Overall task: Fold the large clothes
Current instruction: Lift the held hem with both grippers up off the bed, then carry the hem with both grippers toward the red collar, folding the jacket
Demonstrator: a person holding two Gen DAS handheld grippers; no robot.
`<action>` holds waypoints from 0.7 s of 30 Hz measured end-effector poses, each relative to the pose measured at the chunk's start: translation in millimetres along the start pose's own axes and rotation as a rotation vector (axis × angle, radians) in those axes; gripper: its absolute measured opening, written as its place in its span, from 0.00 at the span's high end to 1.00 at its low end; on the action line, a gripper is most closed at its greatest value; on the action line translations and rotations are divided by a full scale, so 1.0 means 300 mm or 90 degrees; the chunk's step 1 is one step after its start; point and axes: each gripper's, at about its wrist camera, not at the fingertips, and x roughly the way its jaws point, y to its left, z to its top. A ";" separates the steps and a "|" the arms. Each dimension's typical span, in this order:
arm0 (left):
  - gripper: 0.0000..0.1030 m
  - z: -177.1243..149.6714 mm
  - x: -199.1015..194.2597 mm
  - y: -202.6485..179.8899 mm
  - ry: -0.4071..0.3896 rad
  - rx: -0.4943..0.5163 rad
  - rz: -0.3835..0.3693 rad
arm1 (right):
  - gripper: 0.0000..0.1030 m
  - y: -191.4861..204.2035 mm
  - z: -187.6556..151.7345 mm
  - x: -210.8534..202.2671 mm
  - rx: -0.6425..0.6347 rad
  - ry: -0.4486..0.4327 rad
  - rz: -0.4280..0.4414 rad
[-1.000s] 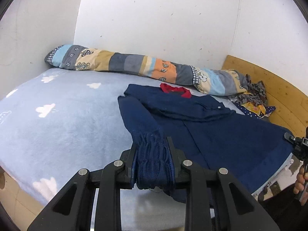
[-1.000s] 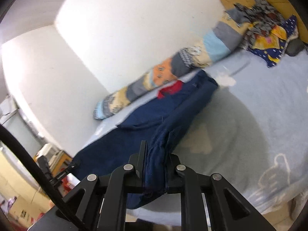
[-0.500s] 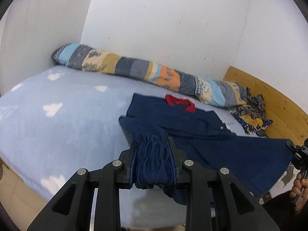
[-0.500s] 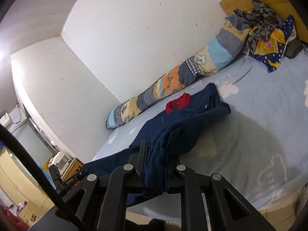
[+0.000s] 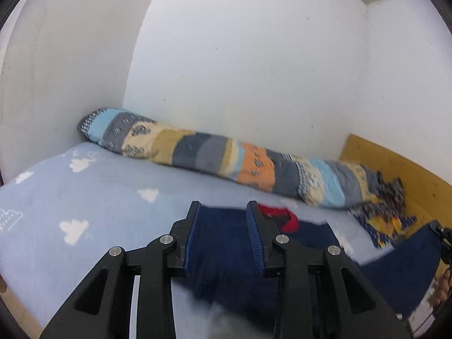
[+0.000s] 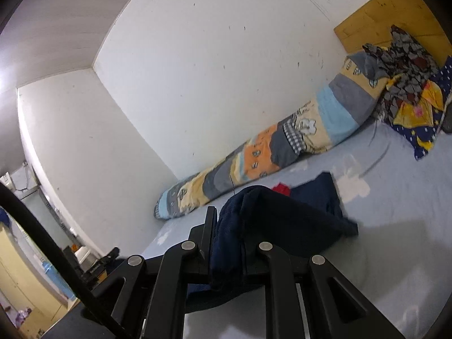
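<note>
A navy garment [image 5: 226, 248] with a red collar [image 5: 285, 217] lies on a light blue bed [image 5: 99, 197]. My left gripper [image 5: 223, 209] holds a bunched ribbed part of it up off the sheet. Its jaws are opening, and the cloth still fills the gap between the pads. In the right wrist view the navy garment [image 6: 282, 220] hangs in a raised fold, the red collar [image 6: 281, 188] just behind it. My right gripper [image 6: 226, 226] is shut on that fold; the cloth hides its right fingertip.
A long patchwork bolster [image 5: 214, 155] runs along the white wall. A pile of patterned clothes [image 6: 409, 84] lies by the wooden headboard [image 6: 381, 11]. The bed's near edge is below both grippers. Furniture and a blue bottle [image 6: 53, 276] stand on the floor at far left.
Both grippers have risen and moved toward the wall, lifting the near part of the garment off the bed and over toward the collar. The left jaws stand wider apart.
</note>
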 end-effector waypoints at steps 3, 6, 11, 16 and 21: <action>0.69 0.072 0.087 0.014 -0.017 -0.009 0.007 | 0.86 0.001 0.070 0.082 -0.013 -0.007 -0.009; 0.69 0.078 0.187 0.033 -0.014 -0.001 0.044 | 0.86 -0.006 0.126 0.174 -0.025 -0.008 -0.022; 0.67 -0.018 0.285 0.112 0.070 -0.067 -0.023 | 0.86 -0.038 0.167 0.242 -0.004 -0.024 -0.009; 0.53 -0.148 0.295 0.160 0.182 -0.106 -0.048 | 0.86 -0.062 0.154 0.224 0.015 -0.019 0.013; 0.28 -0.340 0.182 0.200 0.253 -0.191 -0.057 | 0.86 -0.036 0.119 0.178 -0.009 -0.012 0.010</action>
